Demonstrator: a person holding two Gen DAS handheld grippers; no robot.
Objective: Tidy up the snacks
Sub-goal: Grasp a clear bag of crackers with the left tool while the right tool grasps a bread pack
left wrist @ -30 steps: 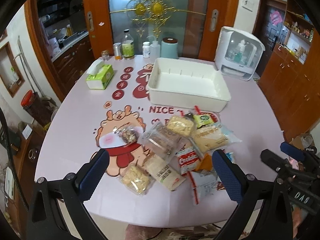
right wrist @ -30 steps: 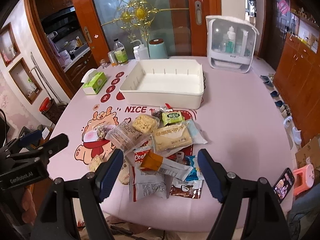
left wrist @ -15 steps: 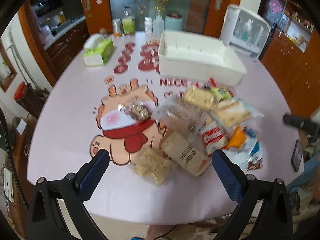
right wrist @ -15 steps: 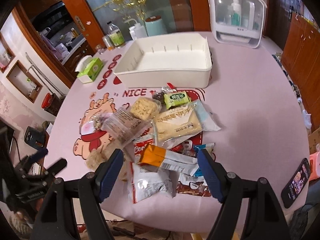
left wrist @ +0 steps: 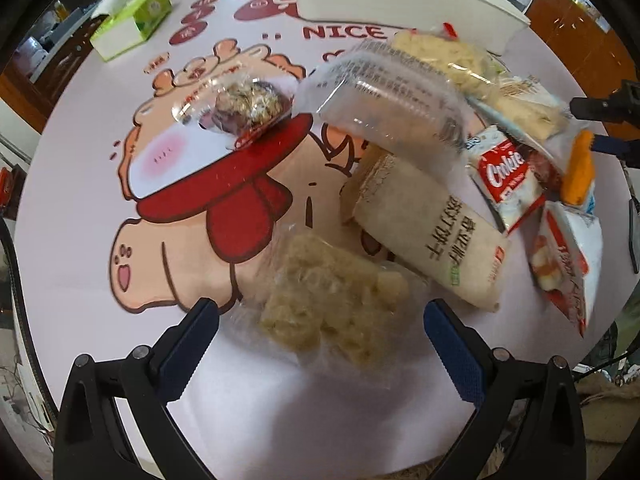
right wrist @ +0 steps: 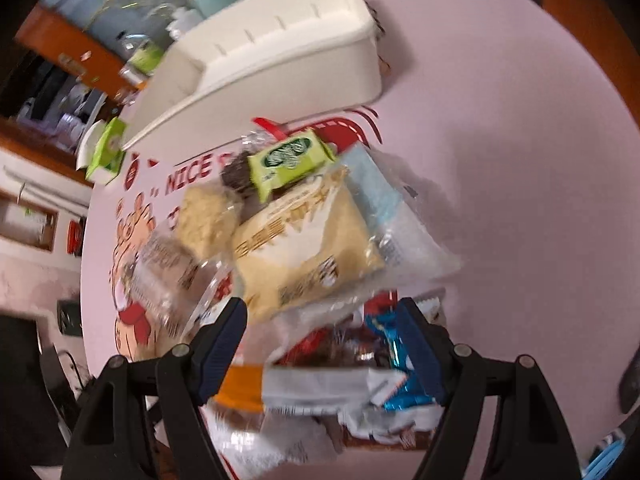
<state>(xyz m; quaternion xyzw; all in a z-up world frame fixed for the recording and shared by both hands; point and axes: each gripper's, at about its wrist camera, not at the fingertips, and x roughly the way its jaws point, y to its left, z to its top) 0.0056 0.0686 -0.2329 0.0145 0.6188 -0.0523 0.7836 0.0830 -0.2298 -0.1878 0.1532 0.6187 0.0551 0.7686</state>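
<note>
Snacks lie heaped on the pink counter (left wrist: 72,216), in front of the empty white bin (right wrist: 280,40) meant to take them. Nearest the left hand-held gripper (left wrist: 320,316) is a clear bag of pale crisped-rice pieces (left wrist: 332,300); its long axis runs on a diagonal from the upper left toward the lower right of that view, across the line between the two spread, empty fingers. Squaring the wrist to the bag's short side and pinching through the solid middle, not the loose film edge, looks the sound way. The right hand-held gripper (right wrist: 324,316), equally wide and empty, hangs over an orange-ended packet (right wrist: 312,392) lying crosswise between its fingers, under a cream wafer pack (right wrist: 304,248).
</note>
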